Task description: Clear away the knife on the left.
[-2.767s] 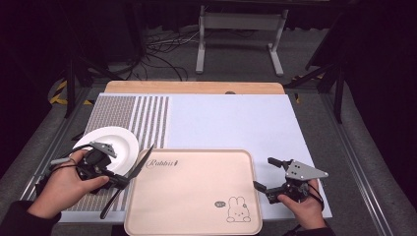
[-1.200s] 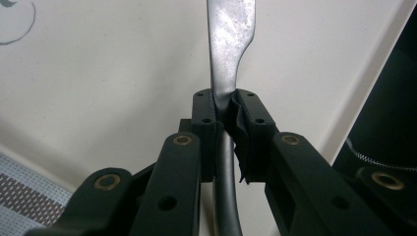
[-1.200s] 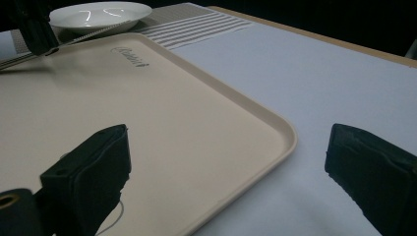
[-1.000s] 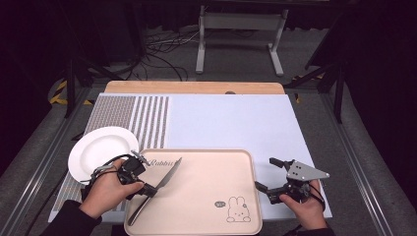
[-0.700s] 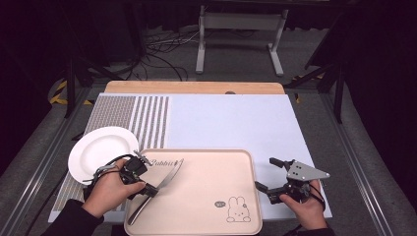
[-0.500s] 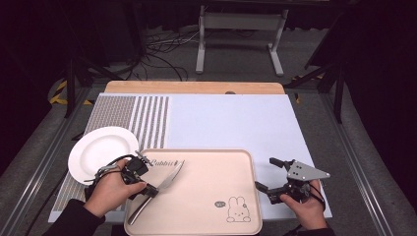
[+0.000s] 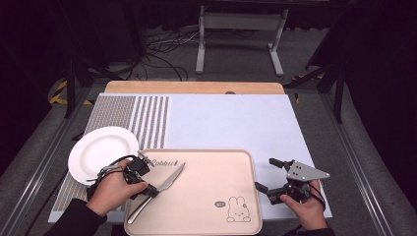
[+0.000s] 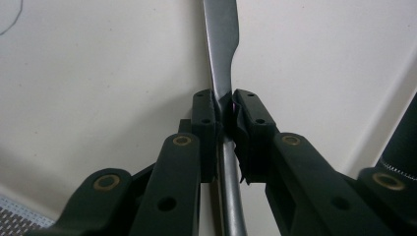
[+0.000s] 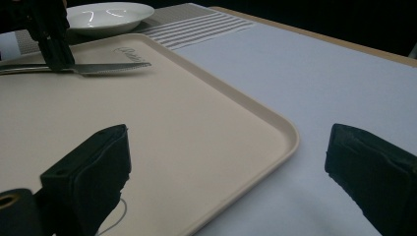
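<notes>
The left gripper (image 7: 147, 187) pinches a knife (image 8: 220, 54) over the tray (image 7: 206, 223) at its nine o'clock side; the right gripper (image 7: 268, 177) waits wide open. The thin, slick handle could likely twist or slip free.

Dark room, grey floor (image 7: 246, 64) (cables (image 7: 162, 49), metal stand (image 7: 241, 22) behind).

Silver table knife (image 7: 164, 184) — lying aslant over the beige tray (image 7: 216, 167).
</notes>
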Action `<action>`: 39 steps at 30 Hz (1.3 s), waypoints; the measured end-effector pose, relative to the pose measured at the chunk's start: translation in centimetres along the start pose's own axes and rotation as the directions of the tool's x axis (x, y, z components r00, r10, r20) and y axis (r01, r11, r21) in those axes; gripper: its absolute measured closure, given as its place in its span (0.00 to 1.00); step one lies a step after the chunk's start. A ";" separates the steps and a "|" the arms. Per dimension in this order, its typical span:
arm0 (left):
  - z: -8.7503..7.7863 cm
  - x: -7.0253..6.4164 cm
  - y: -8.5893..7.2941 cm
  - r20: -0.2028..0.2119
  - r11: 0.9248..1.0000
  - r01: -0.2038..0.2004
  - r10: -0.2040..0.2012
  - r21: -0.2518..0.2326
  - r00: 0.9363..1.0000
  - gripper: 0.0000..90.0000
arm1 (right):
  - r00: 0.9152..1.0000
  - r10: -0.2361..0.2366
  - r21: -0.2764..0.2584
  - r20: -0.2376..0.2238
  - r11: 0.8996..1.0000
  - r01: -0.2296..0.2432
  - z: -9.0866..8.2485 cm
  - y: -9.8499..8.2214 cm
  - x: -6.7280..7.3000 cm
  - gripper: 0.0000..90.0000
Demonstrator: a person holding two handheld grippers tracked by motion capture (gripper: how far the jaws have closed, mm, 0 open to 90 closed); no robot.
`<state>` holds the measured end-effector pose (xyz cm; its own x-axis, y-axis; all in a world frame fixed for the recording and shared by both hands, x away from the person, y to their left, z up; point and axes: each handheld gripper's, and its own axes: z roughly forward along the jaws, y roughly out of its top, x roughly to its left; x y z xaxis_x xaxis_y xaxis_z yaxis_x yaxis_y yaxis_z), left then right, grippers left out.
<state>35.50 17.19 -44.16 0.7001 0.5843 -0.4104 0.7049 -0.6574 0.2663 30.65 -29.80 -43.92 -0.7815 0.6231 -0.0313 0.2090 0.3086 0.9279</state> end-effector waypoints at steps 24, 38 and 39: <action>-0.9 -1.4 0.3 -0.041 0.988 -0.128 0.125 -0.086 0.991 0.56 | 1.000 -0.003 0.007 -0.005 1.000 0.003 0.1 -0.1 0.0 0.05; -0.1 -2.0 0.9 -0.065 0.911 -0.394 0.389 -0.123 0.919 0.94 | 1.000 -0.005 0.011 -0.013 1.000 0.005 0.2 -0.2 0.1 0.05; -0.1 -2.0 1.0 -0.065 0.907 -0.403 0.398 -0.118 0.915 0.98 | 1.000 -0.005 0.010 -0.013 1.000 0.005 0.2 -0.2 0.1 0.05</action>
<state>34.82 15.43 -43.03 0.9286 0.3041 -0.2125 0.3708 -0.7760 0.5102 30.62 -29.64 -44.15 -0.7899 0.6125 -0.0311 0.2110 0.3190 0.9240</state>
